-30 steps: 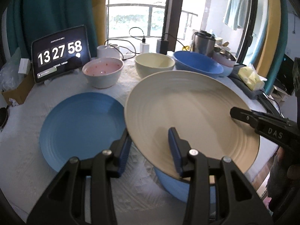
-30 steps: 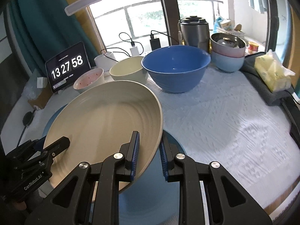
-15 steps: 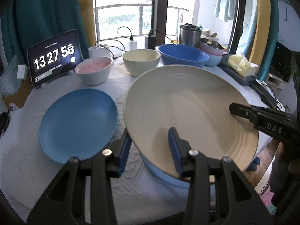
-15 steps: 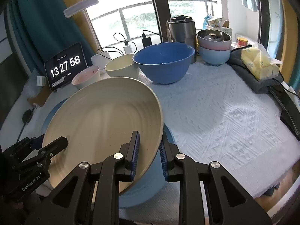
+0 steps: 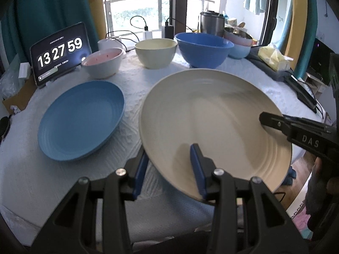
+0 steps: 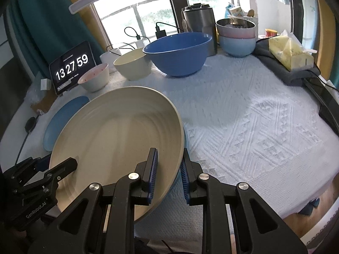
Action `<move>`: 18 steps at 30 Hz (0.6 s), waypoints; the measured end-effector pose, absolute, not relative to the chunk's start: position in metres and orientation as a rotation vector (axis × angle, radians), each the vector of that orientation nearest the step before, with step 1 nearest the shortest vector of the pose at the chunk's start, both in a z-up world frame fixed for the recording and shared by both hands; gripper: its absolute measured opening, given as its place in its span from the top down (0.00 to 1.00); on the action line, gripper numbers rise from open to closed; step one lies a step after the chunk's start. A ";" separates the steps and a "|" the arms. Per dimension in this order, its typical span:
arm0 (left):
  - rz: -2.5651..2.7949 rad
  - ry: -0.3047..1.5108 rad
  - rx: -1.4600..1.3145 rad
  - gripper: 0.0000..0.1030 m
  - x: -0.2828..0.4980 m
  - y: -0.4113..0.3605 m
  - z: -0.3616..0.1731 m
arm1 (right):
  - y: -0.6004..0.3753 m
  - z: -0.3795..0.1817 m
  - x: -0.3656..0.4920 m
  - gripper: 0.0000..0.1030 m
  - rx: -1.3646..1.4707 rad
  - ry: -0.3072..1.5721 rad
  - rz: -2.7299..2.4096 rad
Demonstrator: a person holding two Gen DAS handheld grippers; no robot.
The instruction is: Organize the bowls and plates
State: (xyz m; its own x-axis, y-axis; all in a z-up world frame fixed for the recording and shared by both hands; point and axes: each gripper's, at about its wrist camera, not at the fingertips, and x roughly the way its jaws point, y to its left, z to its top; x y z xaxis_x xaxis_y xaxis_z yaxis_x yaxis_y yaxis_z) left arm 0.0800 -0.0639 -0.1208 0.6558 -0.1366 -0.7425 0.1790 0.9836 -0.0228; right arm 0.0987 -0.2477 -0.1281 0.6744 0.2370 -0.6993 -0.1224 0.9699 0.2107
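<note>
Standing at the far left of the table [image 5: 25, 182], a tablet clock [image 5: 60, 53] reads "13 27 59" in white digits; the small line of text above them is too small to read. Just right of it sits a pink-lined bowl [image 5: 102, 62], then a cream bowl [image 5: 155, 51], then a large blue bowl [image 5: 204, 50], with a pink bowl stacked in a pale blue bowl [image 6: 237, 39] beside a steel canister [image 6: 199, 21]. In front of the tablet a blue plate [image 5: 81, 119] lies flat on the white textured cloth.

To its right the big cream plate [image 5: 214, 122] is held tilted above the table by both tools. The left gripper [image 5: 169, 169] straddles the plate's near-left rim, one blue pad under the edge and one on the inner face, its jaws set fairly wide yet bearing on the plate. The right gripper [image 6: 168, 171] pinches the opposite rim with its jaws drawn narrow, blue ribbed pads on either side of the edge. In the right wrist view the left tool's body carries the label "GenRobot.AI"; in the left wrist view the right tool's finger shows the letters "DAS".

Farther right, a yellow tissue pack [image 6: 290, 53] rests on a folded grey cloth [image 6: 275, 69].
</note>
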 end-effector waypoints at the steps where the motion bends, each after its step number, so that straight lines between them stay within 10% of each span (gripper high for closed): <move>1: -0.177 0.843 0.059 0.60 0.080 -0.065 -0.122 | -0.249 -0.129 0.099 0.78 0.153 0.807 0.204; 18: -0.107 0.879 0.077 0.58 0.092 -0.061 -0.133 | -0.257 -0.142 0.110 0.78 0.182 0.813 0.208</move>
State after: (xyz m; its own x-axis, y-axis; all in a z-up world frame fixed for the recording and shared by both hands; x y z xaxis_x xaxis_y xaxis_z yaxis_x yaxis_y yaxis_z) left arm 0.0918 -0.0614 -0.1334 0.6328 -0.0613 -0.7719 0.1248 0.9919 0.0235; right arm 0.1100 -0.2572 -0.1417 0.6693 0.2528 -0.6987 -0.1137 0.9641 0.2398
